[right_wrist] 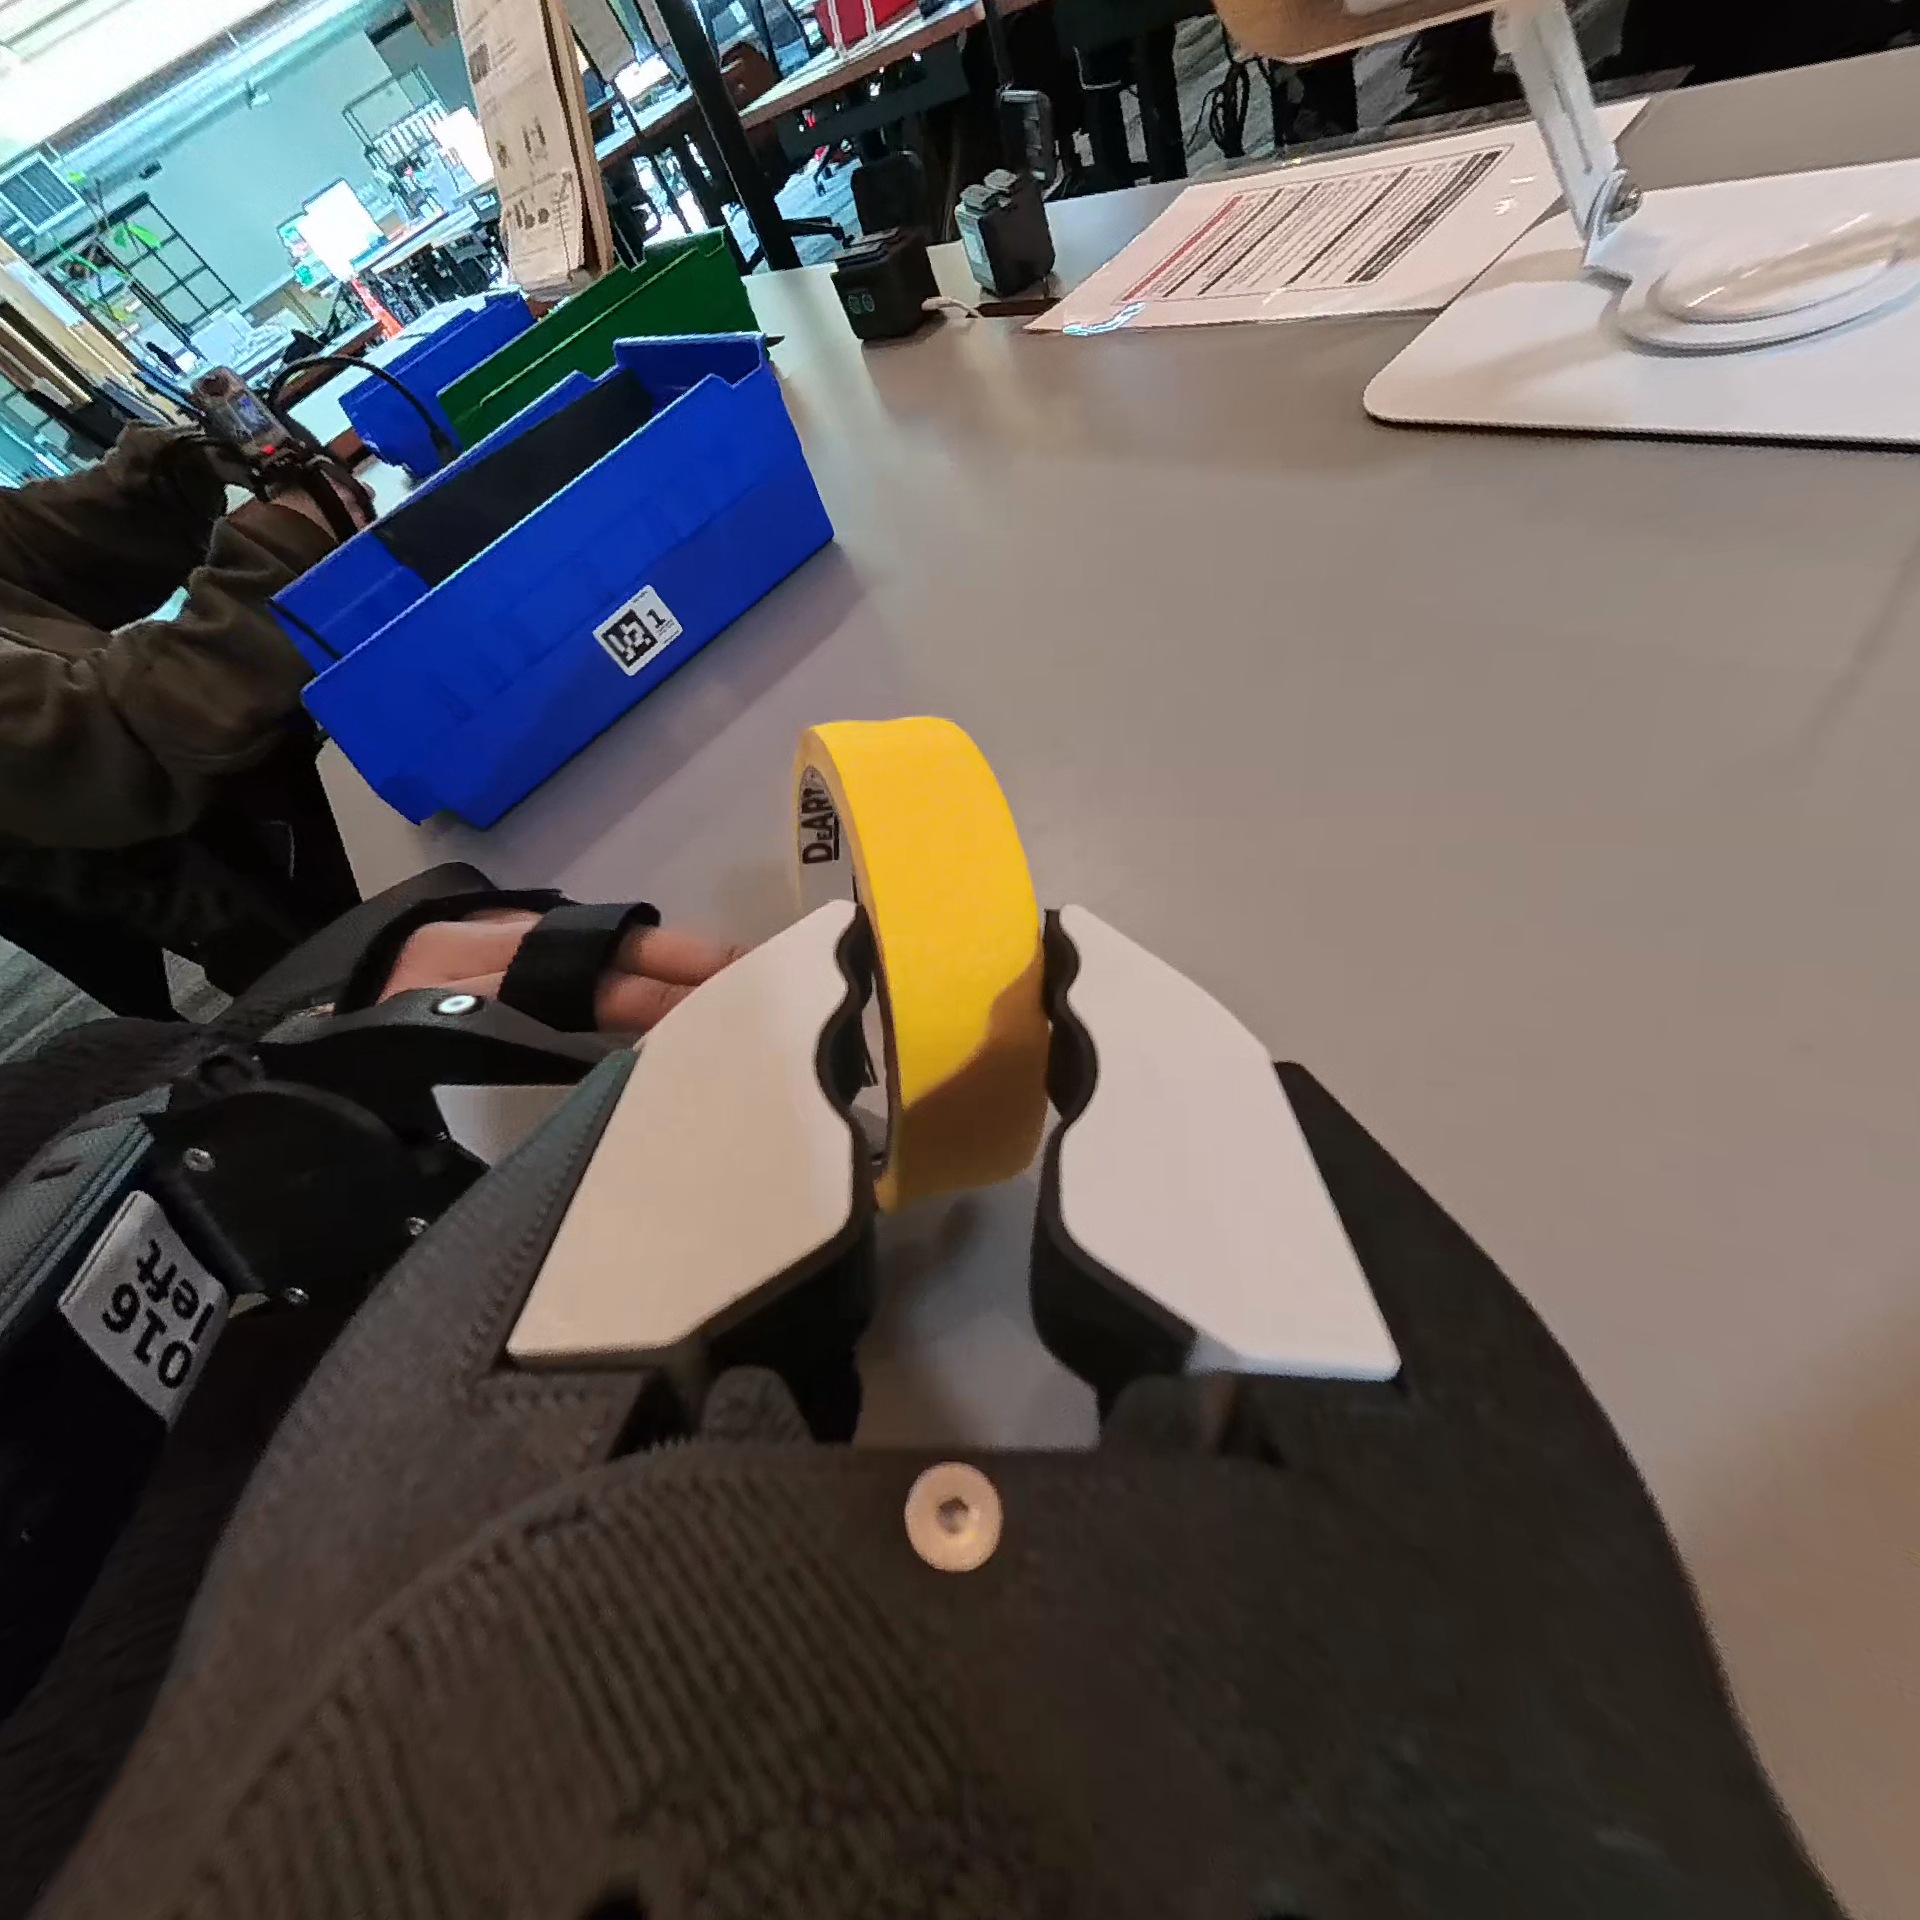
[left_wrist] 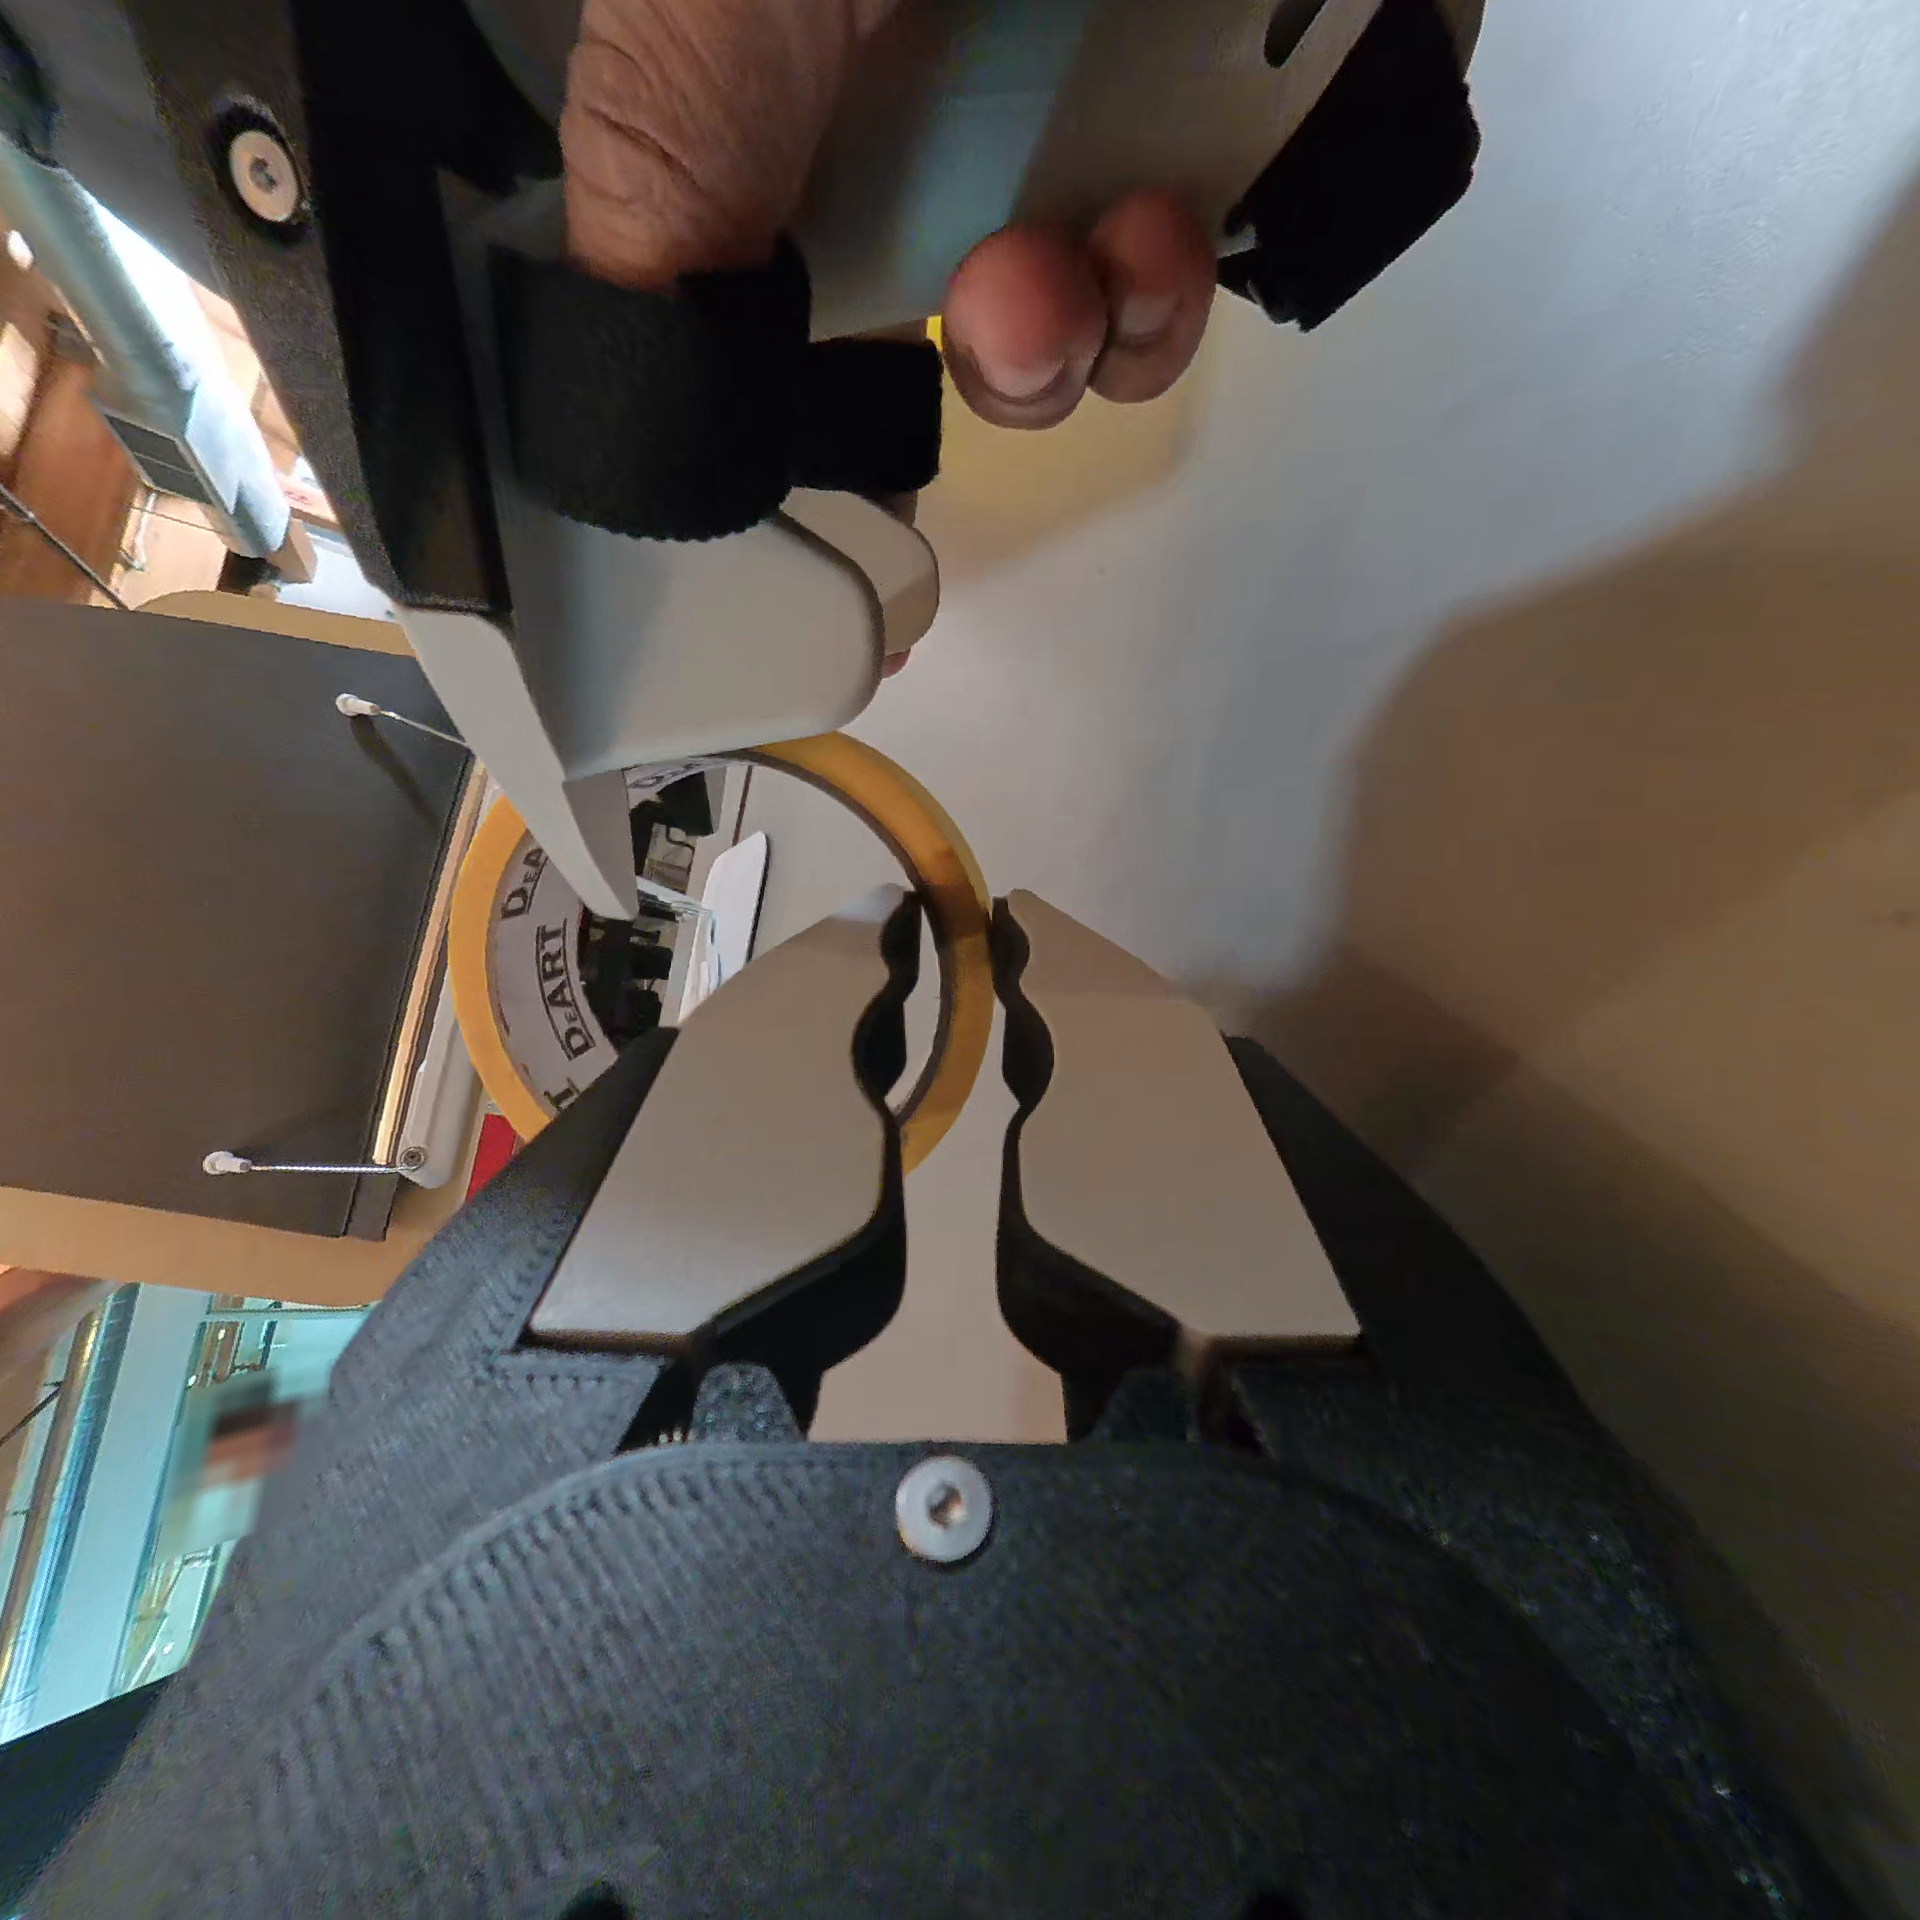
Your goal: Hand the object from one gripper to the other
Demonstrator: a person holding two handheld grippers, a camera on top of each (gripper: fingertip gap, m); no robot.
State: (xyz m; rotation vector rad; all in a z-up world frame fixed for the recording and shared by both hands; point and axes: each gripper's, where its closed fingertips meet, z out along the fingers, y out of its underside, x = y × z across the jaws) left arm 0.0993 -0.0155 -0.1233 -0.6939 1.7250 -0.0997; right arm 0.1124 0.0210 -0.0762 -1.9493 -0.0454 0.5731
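A yellow tape roll (right_wrist: 935,883) stands on edge above the grey table (right_wrist: 1403,779). My right gripper (right_wrist: 951,925) is shut on it, one finger against each flat side. In the left wrist view the roll (left_wrist: 914,798) is a ring. My left gripper (left_wrist: 951,920) is shut on its band, one finger inside the ring and one outside. The right gripper's finger (left_wrist: 592,831) comes down across the ring's left side, held by a hand (left_wrist: 1039,332). The left gripper's body (right_wrist: 291,1122) shows at lower left in the right wrist view.
A blue bin (right_wrist: 561,582) sits on the table to the left, with a green bin (right_wrist: 623,312) behind it. A white stand base (right_wrist: 1662,374) and a printed sheet (right_wrist: 1299,229) lie at the far right. A person's dark sleeve (right_wrist: 104,675) is at the left edge. Tip to tip, the grippers are about 6 cm apart.
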